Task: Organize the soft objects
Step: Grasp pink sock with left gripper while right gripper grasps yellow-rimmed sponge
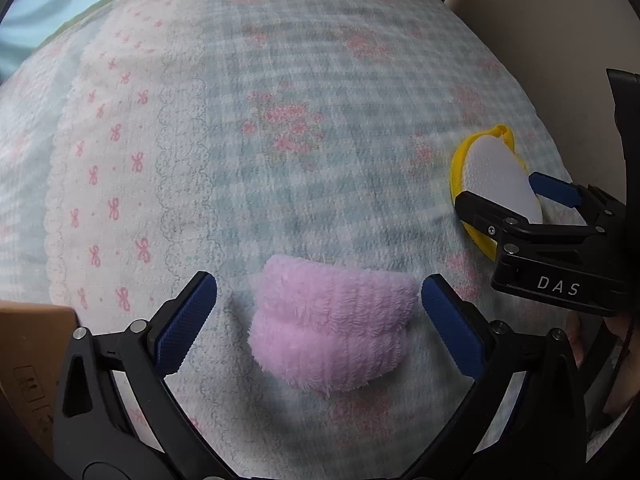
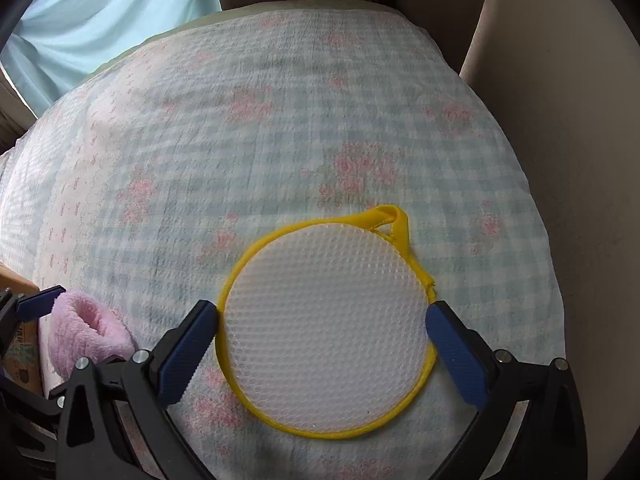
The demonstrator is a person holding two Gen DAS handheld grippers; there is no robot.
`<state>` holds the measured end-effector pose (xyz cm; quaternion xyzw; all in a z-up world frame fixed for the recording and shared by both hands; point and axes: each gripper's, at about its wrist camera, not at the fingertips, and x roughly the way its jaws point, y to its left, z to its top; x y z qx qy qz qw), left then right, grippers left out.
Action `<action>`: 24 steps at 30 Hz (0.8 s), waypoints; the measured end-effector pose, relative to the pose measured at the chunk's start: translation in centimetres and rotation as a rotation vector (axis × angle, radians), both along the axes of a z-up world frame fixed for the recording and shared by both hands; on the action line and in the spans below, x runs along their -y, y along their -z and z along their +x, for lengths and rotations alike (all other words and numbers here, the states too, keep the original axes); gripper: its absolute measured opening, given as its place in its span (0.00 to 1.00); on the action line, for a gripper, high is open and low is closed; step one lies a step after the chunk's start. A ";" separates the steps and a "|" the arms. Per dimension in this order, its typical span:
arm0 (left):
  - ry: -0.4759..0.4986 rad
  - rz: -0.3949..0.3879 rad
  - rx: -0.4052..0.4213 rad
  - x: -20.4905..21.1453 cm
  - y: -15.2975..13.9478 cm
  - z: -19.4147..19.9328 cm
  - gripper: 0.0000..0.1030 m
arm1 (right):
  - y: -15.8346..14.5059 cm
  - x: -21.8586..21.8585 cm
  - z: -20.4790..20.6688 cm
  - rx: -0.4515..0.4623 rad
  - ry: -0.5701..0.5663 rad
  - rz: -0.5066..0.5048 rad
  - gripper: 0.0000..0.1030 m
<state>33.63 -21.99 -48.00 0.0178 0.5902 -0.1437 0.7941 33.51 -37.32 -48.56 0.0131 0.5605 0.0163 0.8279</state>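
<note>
Left wrist view: left claw (image 1: 319, 308) spread wide around pink towel (image 1: 332, 332), not touching; right claw (image 2: 322, 344) spread, pads flanking yellow-rimmed mesh pad (image 2: 326, 356) on bed (image 2: 280, 140).

Both wrist views close, downward, sharing bedspread (image 1: 280, 80)

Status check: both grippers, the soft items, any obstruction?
Left gripper open, straddling pink towel. Right gripper open around mesh pad. Both lie on bedspread. No obstruction seen.

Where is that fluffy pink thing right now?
The pink towel roll lies on the checked blanket, between the left gripper's open fingers, left of the yellow-rimmed mesh pad.
</note>
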 end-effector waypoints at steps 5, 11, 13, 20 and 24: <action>0.041 0.061 -0.014 0.8 1.8 -0.4 0.82 | 0.9 -0.3 0.2 -0.007 -0.012 -0.035 1.00; 0.056 0.054 0.032 1.0 1.2 -1.0 0.56 | 0.9 -0.3 -0.5 0.021 -0.016 -0.070 0.87; 0.050 0.037 0.037 0.7 0.9 -1.0 0.49 | 0.9 0.3 -1.1 0.027 -0.012 -0.068 0.82; 0.045 -0.004 0.045 0.3 -0.6 -1.2 0.31 | 0.2 2.0 -1.6 0.028 0.016 -0.062 0.52; 0.025 -0.023 0.044 -0.3 -1.3 -1.6 0.28 | -0.6 3.0 -1.6 0.033 0.039 -0.035 0.38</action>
